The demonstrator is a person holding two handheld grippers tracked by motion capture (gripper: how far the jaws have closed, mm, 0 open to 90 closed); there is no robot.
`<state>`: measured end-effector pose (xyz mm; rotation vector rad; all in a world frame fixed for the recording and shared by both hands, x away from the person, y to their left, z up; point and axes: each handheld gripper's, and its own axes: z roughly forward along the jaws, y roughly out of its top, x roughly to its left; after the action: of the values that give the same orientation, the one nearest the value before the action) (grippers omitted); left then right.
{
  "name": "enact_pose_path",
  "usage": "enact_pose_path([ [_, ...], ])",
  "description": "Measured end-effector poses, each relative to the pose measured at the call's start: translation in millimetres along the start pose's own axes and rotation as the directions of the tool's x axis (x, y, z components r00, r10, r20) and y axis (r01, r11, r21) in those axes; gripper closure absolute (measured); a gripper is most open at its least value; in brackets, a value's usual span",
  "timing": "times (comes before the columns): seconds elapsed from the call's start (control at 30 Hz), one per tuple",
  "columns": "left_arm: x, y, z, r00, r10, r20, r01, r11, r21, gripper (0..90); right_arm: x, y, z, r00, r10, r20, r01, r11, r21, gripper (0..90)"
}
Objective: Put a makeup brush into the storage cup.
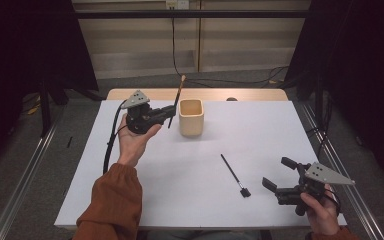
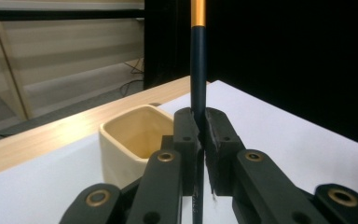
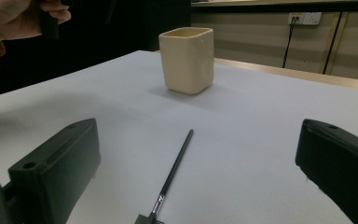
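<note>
My left gripper (image 1: 169, 113) is shut on a dark brush (image 1: 176, 100) with an orange band, held upright just left of the cream square cup (image 1: 191, 117). In the left gripper view the brush handle (image 2: 198, 70) rises between the closed jaws, with the cup (image 2: 133, 140) below and to the left. A second black brush (image 1: 234, 175) lies flat on the white table, its head toward the person. My right gripper (image 1: 279, 174) is open near the front right, its jaws pointing at that brush (image 3: 175, 170), with the cup (image 3: 187, 59) farther off.
The white table top (image 1: 260, 130) has a wooden strip (image 1: 205, 93) along its far edge. Cables run over the floor behind. Dark curtains stand at both sides. A small dark object (image 1: 231, 99) sits at the far edge.
</note>
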<state>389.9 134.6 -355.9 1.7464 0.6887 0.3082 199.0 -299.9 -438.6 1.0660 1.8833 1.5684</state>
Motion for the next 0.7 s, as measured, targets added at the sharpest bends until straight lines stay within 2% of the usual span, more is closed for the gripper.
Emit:
enact_pose_path([
  [0.1, 2.0, 3.8, 0.5, 1.0000, 0.001, -0.007, -0.001, 1.0000, -0.008, 84.1, -0.5, -0.4, 0.7, 1.0000, -0.001, -0.001, 0.001, 1.000, 0.004, 0.0],
  [0.17, 2.6, 6.7, 1.1, 1.0000, -0.008, 0.003, 0.008, 0.9997, -0.021, 84.1, 0.1, 0.0, 0.2, 1.0000, -0.001, -0.002, 0.001, 1.000, -0.001, 0.0],
  [0.23, 1.6, 10.9, 3.3, 0.9999, 0.013, -0.002, -0.013, 0.9999, -0.009, 84.1, 0.1, -0.2, 0.2, 1.0000, 0.004, -0.001, -0.004, 1.000, 0.000, 0.0],
  [0.43, -1.0, 22.2, 10.8, 0.9994, 0.033, 0.002, -0.033, 0.9994, -0.012, 84.1, 0.3, -0.1, 0.4, 1.0000, 0.002, -0.003, -0.002, 1.000, -0.002, 0.0],
  [0.7, 1.5, 20.9, 28.1, 0.9993, 0.036, 0.004, -0.036, 0.9993, -0.001, 84.1, -0.1, -0.1, -0.4, 1.0000, -0.001, -0.004, 0.001, 1.000, -0.003, 0.0],
])
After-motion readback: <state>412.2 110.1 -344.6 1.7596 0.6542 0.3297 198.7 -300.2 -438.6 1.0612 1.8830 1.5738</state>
